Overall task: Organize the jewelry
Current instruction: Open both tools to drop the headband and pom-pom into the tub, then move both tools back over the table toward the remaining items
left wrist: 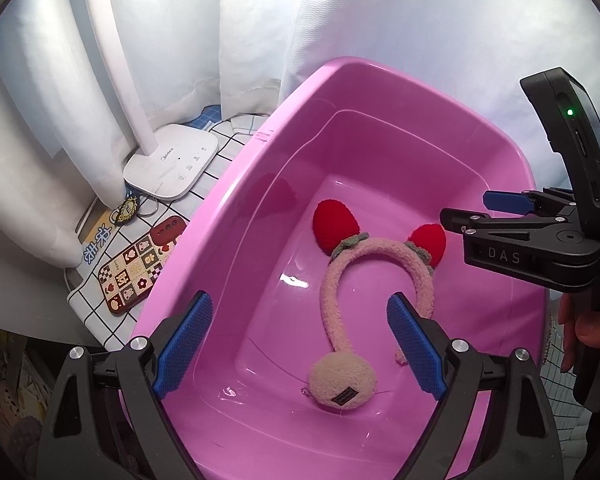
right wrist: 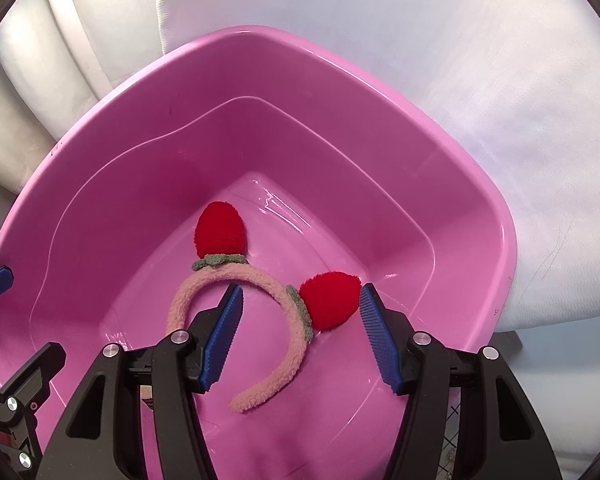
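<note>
A pink fuzzy headband (left wrist: 340, 280) with two red strawberry ears lies flat on the floor of the pink plastic tub (left wrist: 236, 184). A beige plush ball (left wrist: 342, 384) with a dark label and a small chain rests by one end of the band. My left gripper (left wrist: 300, 344) hovers over the tub's near side, jaws wide open and holding nothing. My right gripper (right wrist: 300, 336) stands open above the headband (right wrist: 288, 344); one red ear (right wrist: 332, 300) shows between its pads, which do not press on it. It also appears as the right gripper (left wrist: 476, 210) at the tub's right rim.
Left of the tub, on a checkered cloth (left wrist: 100, 312), lie a white lamp base (left wrist: 172, 164), a phone in a patterned case (left wrist: 140, 268) and a small charm (left wrist: 126, 210). White curtains hang behind. A hand (left wrist: 580, 332) holds the right gripper. The tub (right wrist: 100, 128) has high walls.
</note>
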`<state>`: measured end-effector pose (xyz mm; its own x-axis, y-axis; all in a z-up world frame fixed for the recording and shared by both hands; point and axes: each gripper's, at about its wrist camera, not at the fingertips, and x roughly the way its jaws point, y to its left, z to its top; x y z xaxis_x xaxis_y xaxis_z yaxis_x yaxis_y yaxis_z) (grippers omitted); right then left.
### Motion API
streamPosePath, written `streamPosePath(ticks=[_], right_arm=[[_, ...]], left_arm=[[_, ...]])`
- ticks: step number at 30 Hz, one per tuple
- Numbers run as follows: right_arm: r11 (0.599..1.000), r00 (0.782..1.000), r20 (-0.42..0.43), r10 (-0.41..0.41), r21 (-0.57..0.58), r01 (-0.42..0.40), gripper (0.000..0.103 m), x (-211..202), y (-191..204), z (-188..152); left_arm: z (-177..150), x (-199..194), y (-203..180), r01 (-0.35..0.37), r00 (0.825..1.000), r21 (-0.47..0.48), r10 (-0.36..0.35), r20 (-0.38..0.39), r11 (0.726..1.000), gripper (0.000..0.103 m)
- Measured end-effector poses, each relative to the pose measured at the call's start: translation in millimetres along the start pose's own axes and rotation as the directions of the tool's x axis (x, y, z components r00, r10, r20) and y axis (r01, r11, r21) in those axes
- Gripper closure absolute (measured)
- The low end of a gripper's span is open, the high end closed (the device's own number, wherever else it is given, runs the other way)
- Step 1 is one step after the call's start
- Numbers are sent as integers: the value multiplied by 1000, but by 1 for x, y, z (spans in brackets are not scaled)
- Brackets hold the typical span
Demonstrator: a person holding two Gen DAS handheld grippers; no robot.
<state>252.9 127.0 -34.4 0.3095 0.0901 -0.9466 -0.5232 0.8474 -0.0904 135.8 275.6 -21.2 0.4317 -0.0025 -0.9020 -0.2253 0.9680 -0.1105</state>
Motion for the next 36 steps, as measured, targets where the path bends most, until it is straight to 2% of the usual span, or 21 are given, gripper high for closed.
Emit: streamPosePath(ticks=[13, 17, 24, 30, 36], right_arm=[[999, 998, 49, 32, 40, -34, 44, -18, 4, -15], [998, 996, 81, 44, 50, -48, 37, -28, 7, -23], [993, 988, 145, 58, 92, -72, 35, -55, 3, -43], [978, 973, 224, 56, 185, -99, 34, -79, -7, -81], [943, 940, 328, 90, 276, -186, 31, -109, -18, -149]], left_arm=[[-9, -23, 9, -4, 998, 8, 3, 56, 1000, 16], [-12, -32, 10, -8, 997, 18, 6, 83, 1000, 13], [-19, -48, 10, -6, 991, 45, 0, 135, 999, 11], [-27, -66, 10, 10, 982, 71, -24, 187, 997, 9], [-45, -88, 1, 13, 967, 74, -31, 254, 997, 7]])
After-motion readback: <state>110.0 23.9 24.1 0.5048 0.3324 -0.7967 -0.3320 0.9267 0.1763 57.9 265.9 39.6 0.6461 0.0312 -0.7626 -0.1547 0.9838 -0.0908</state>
